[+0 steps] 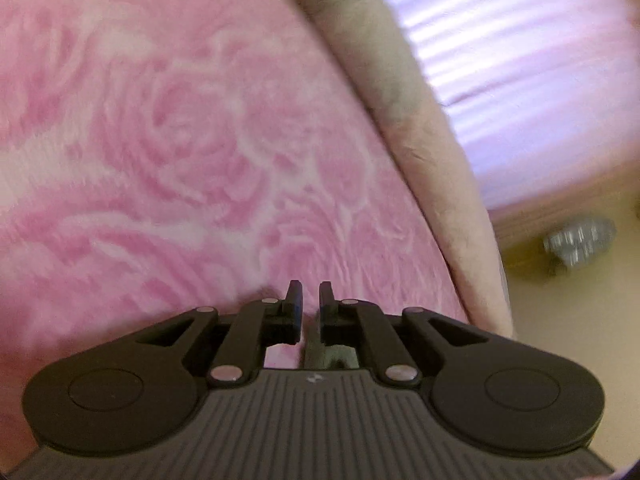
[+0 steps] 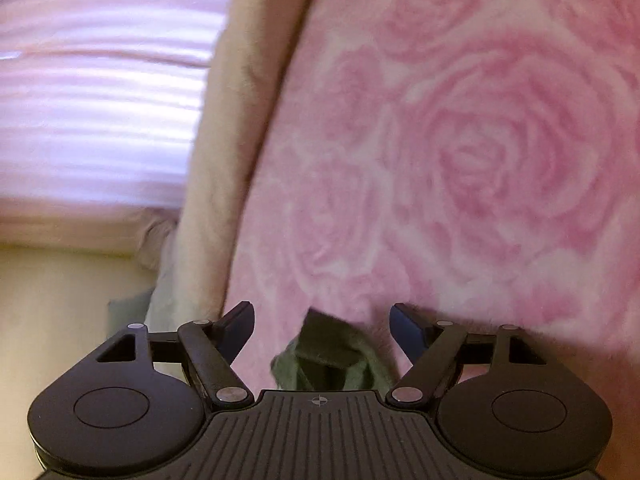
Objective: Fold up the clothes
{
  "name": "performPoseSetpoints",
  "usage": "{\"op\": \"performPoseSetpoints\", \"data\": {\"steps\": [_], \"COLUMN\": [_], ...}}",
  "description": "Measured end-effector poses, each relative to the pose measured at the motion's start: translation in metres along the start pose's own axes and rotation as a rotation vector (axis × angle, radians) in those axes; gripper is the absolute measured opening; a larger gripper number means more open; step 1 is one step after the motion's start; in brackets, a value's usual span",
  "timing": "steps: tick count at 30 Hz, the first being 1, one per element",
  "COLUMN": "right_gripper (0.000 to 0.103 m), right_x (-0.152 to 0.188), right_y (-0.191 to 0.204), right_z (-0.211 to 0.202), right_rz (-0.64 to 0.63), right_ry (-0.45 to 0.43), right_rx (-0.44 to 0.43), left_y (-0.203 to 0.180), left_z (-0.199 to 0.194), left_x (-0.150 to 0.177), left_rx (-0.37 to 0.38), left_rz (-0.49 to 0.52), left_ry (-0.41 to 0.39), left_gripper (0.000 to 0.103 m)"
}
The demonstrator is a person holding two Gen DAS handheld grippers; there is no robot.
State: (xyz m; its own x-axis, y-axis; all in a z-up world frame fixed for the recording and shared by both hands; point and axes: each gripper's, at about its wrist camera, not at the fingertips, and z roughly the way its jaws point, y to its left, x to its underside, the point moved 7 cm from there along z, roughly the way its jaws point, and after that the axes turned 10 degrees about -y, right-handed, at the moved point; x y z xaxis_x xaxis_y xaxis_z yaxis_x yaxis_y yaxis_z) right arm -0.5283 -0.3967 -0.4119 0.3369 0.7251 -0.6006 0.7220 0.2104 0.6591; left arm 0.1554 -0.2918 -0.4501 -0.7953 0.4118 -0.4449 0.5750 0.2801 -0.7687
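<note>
left gripper (image 1: 310,300): over the pink rose blanket (image 1: 180,152); tongs nearly together, thin gap left. Can't tell if cloth is pinched; only a sliver of something dark green shows low between the fingers.
right gripper (image 2: 322,332): tongs wide apart, holding nothing, hovering just above the garment.
garment (image 2: 332,360): dark green, crumpled, lying on the blanket at the near edge of the right wrist view, between the open fingers.
handling: looks soft, light, floppy; no stiffness, will sag and bunch. Best guess is to pinch a hem or corner, one per gripper, then spread flat.
bed edge (image 1: 420,140): beige trim beside the blanket.
curtain (image 2: 100,100): pale striped, far side, blurred.
floor (image 1: 580,340): cream, with a blurred shiny object (image 1: 580,242) on it.
writing: none readable; no brand or label seen.
</note>
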Motion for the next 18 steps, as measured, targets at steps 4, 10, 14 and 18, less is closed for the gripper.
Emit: {"op": "performPoseSetpoints", "data": {"steps": [4,10,14,18], "right_gripper": [0.077,0.074,0.074,0.074], "right_x": [-0.002,0.028,0.032,0.029], "right_y": [-0.012,-0.006,-0.003,0.005], "right_z": [0.008,0.002,0.015,0.042], "right_rz": [-0.104,-0.445,-0.462,-0.491], "right_ry": [-0.065,0.011,0.019,0.037], "right_rx": [0.032,0.086,0.073,0.084], "left_y": [-0.029,-0.057,-0.069,-0.073], "left_z": [-0.031,-0.037,-0.019,0.009], "left_x": [0.024,0.066,0.076,0.068], "left_rx": [0.061,0.08,0.14,0.117], "left_rz": [0.459,1.03,1.12,1.065], "left_ry": [0.019,0.094,0.084,0.089], "left_gripper": [0.003,0.003,0.007,0.011]}}
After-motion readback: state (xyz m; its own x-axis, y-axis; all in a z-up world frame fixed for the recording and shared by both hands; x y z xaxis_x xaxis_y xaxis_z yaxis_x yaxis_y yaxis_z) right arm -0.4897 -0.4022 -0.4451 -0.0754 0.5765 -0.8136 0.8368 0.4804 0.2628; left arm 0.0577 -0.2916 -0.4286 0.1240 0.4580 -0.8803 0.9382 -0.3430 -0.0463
